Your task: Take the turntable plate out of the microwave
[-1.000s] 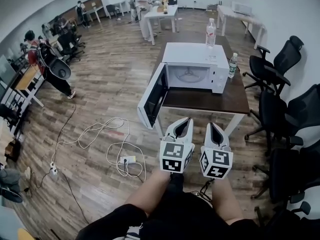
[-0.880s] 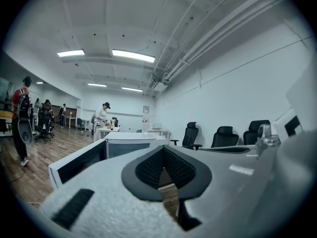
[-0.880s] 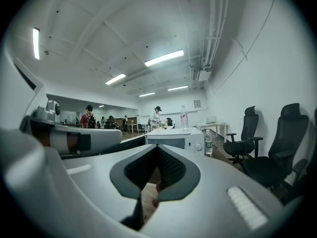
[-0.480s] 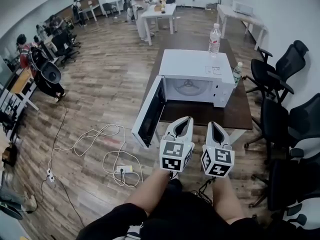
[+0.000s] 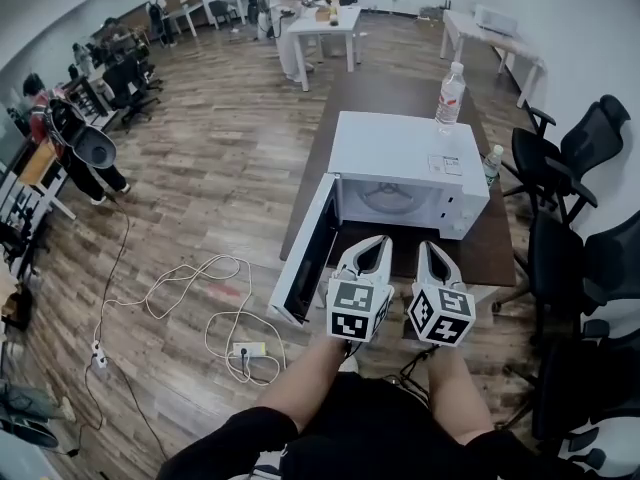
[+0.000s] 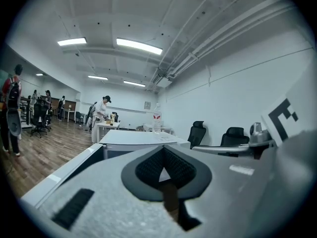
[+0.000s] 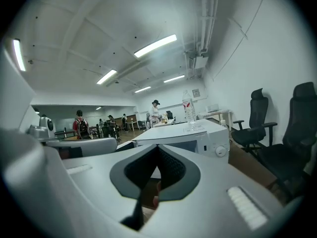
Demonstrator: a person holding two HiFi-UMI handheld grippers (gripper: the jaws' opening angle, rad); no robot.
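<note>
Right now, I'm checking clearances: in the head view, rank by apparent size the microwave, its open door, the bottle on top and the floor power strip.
1. microwave
2. open door
3. bottle
4. power strip, which lies farther from the camera, so its true size is unsure.

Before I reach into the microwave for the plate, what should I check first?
1. Microwave door open: ok.
2. Turntable plate visible in the cavity: ok.
3. Left gripper jaws apart for a grasp: not ok, together and empty.
4. Right gripper jaws apart: not ok, together and empty.
5. Plate loose enough to lift: cannot tell.
6. Bottle on top of the microwave upright: ok.
</note>
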